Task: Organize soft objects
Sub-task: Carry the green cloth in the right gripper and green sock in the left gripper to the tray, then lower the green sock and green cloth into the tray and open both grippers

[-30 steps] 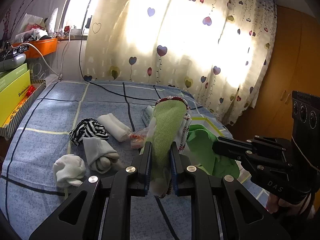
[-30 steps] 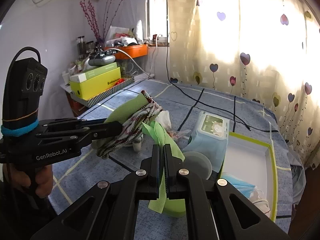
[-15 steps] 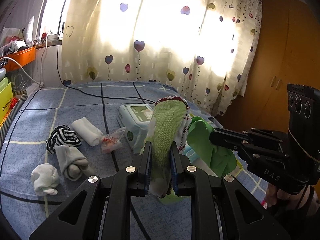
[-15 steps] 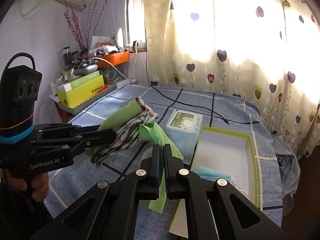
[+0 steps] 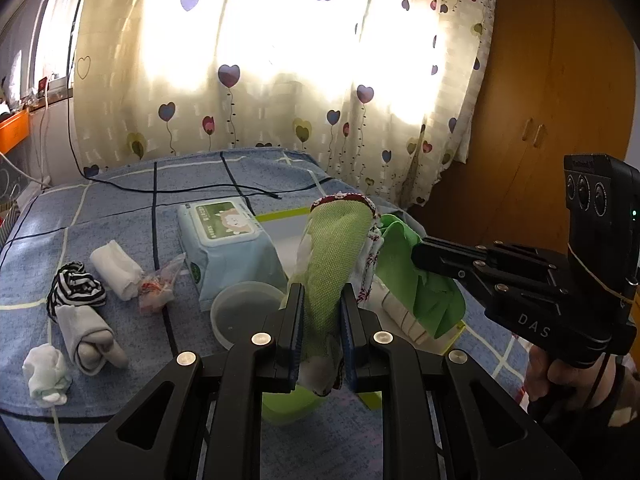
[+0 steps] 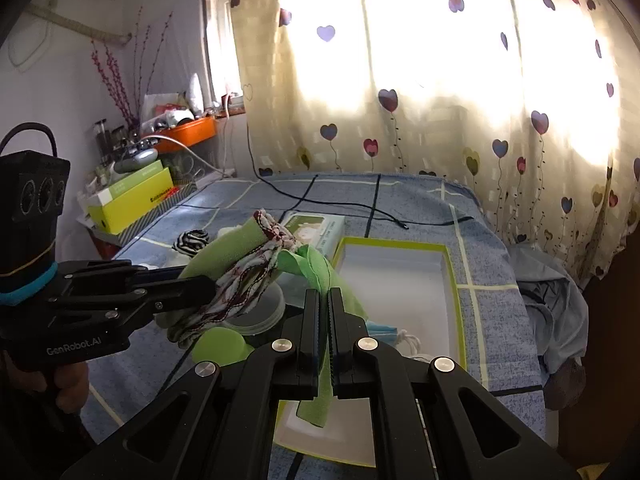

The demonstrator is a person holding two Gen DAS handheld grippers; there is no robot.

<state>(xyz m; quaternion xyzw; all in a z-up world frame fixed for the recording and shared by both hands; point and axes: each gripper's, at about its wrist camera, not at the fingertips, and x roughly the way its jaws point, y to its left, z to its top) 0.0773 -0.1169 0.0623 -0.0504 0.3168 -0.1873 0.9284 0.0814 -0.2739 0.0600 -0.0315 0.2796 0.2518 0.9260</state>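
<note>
While the left gripper is clenched on the pale-green mesh cloth with the red-and-white patterned trim, the left wrist view shows that cloth standing up and ahead of its fingers, long axis along them, with the right gripper to its right pinching the attached bright-green thin fabric. Seen from the right wrist, the right gripper is clamped tight on that fabric's edge, the bundle stretches to its left, and the white shallow box with the lime-green rim lies just ahead and right, so I judge the right hand nearer to it.
</note>
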